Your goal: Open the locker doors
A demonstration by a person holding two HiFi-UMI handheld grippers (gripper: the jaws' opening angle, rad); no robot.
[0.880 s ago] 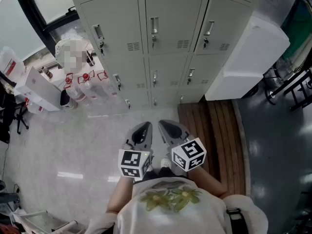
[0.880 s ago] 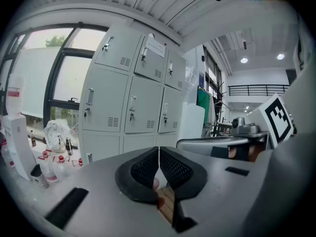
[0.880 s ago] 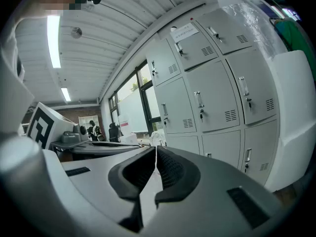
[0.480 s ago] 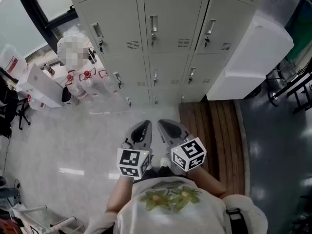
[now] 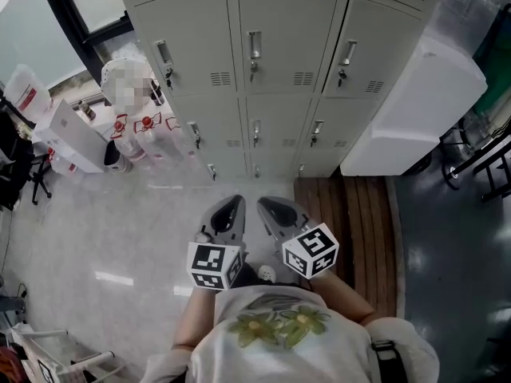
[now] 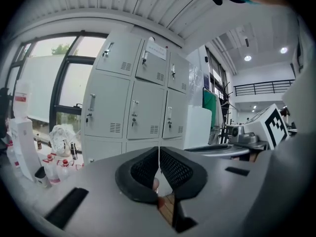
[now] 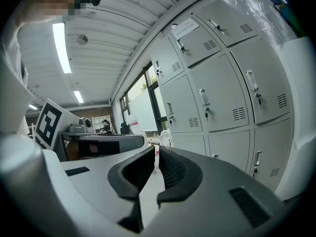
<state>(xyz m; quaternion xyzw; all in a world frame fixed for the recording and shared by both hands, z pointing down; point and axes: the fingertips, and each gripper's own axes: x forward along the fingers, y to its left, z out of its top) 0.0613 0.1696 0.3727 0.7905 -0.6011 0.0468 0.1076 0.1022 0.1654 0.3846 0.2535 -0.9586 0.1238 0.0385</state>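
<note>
Grey locker doors [image 5: 271, 94] stand closed across the upper frame, well apart from the left gripper [image 5: 236, 206] and right gripper [image 5: 265, 206], both pinched together and empty. Reaching like that might bump a handle [image 5: 253, 46] instead of catching it.

Pale floor [image 5: 104, 230] with slatted wooden mat [image 5: 351, 222], perhaps bottles [image 5: 148, 140]

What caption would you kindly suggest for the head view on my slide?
Person faces shut lockers, left claw and right claw shut, empty, side by side.
</note>
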